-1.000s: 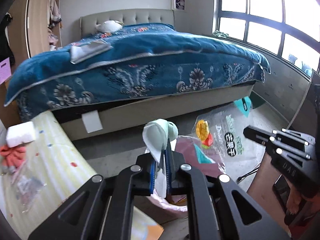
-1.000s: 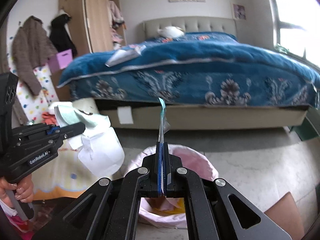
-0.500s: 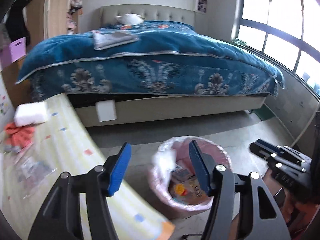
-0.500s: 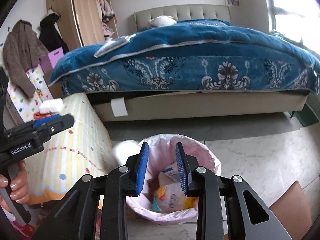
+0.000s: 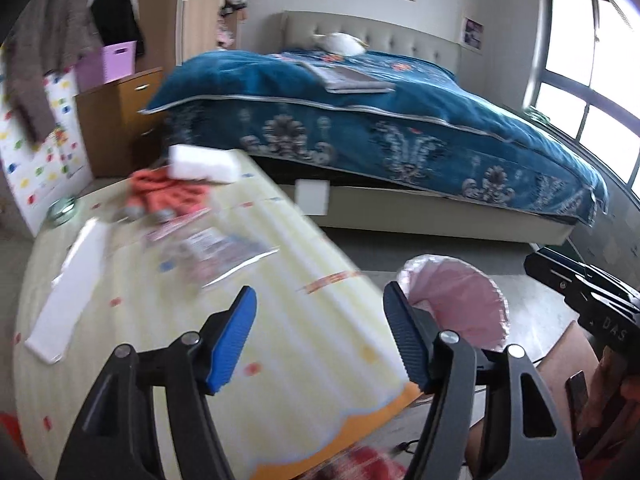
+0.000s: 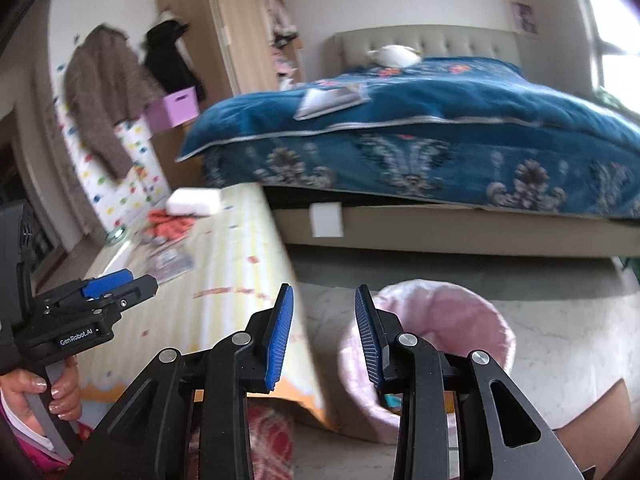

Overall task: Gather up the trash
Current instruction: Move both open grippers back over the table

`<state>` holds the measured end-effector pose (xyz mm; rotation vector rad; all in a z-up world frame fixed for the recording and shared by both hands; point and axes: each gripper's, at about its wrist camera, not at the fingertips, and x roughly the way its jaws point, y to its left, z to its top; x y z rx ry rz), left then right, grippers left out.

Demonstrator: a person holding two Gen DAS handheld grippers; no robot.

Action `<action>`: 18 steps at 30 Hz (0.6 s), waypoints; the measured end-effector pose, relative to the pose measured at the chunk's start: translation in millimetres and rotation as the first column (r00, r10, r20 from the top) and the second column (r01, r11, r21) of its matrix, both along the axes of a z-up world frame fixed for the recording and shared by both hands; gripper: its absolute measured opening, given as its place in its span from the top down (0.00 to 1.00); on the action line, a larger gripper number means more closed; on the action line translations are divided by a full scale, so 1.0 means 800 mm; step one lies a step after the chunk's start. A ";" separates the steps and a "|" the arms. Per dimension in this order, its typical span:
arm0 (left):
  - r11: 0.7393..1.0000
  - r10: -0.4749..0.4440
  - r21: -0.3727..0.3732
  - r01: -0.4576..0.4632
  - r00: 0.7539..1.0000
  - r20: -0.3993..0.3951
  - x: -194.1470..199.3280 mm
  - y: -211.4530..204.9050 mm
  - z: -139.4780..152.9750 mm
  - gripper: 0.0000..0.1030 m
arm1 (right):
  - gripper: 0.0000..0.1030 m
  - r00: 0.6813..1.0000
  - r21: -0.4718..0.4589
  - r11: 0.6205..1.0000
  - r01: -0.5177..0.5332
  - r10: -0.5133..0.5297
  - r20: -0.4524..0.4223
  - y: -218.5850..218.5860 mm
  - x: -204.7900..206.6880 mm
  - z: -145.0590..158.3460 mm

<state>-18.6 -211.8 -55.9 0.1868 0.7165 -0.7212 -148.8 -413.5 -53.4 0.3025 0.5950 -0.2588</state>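
My left gripper point(image 5: 318, 308) hovers over the yellow striped table point(image 5: 304, 360), its jaws opening with nothing between them. Ahead of it on the cloth lie a clear plastic wrapper point(image 5: 212, 244), a white paper strip point(image 5: 68, 300), an orange rag point(image 5: 160, 192) and a white block point(image 5: 204, 164). My right gripper point(image 6: 323, 300) hangs between the table edge point(image 6: 240, 264) and the pink-lined trash bin point(image 6: 440, 312), its jaws also opening and empty. The bin point(image 5: 460, 292) stands on the floor just right of the table. A hand holds the left gripper point(image 6: 136, 280) at the left of the right wrist view.
A bed with a blue patterned cover point(image 5: 400, 120) fills the back. A wooden nightstand point(image 5: 116, 120) with a purple box point(image 5: 118, 60) and a wardrobe stand at the left, with coats hanging nearby. A brown board point(image 6: 592, 420) sits by the bin.
Both grippers opened and let go of their scraps over the bin. Both then swung left, so the table fills more of each view; the left one rolled.
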 end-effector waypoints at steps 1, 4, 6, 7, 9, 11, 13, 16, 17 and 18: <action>1.000 0.018 0.002 -0.018 1.000 0.004 0.001 0.013 0.001 0.37 | 0.60 0.999 0.008 0.999 -0.038 0.038 -0.001 0.012 0.008 0.002; 0.996 0.085 0.011 -0.085 0.996 0.016 0.010 0.055 0.002 0.35 | 0.60 0.996 -0.029 0.995 -0.093 0.092 -0.012 0.046 0.030 0.006; 0.990 0.140 0.017 -0.140 0.990 0.026 0.019 0.090 0.003 0.32 | 0.60 0.992 -0.042 0.991 -0.124 0.123 -0.027 0.066 0.047 0.006; 0.987 0.157 0.020 -0.157 0.987 0.029 0.022 0.100 0.003 0.32 | 0.60 0.990 -0.044 0.989 -0.140 0.139 -0.034 0.075 0.056 0.006; 0.977 0.211 0.023 -0.212 0.977 0.036 0.033 0.130 0.003 0.28 | 0.56 0.985 -0.056 0.984 -0.167 0.164 -0.048 0.093 0.072 0.005; 0.967 0.252 0.022 -0.253 0.967 0.033 0.043 0.155 0.003 0.25 | 0.49 0.980 -0.064 0.979 -0.191 0.187 -0.066 0.111 0.091 0.002; 0.955 0.295 0.021 -0.295 0.955 0.031 0.053 0.177 0.001 0.22 | 0.48 0.976 -0.068 0.975 -0.209 0.204 -0.078 0.128 0.106 -0.001; 0.936 0.349 0.028 -0.350 0.937 0.019 0.070 0.207 -0.006 0.20 | 0.45 0.968 -0.080 0.968 -0.236 0.227 -0.107 0.149 0.131 -0.009; 0.933 0.358 0.029 -0.358 0.934 0.014 0.075 0.213 -0.008 0.19 | 0.44 0.962 -0.083 0.964 -0.253 0.242 -0.124 0.160 0.147 -0.015; 0.929 0.370 0.034 -0.370 0.929 0.006 0.081 0.220 -0.012 0.18 | 0.42 0.962 -0.084 0.963 -0.254 0.243 -0.127 0.161 0.150 -0.016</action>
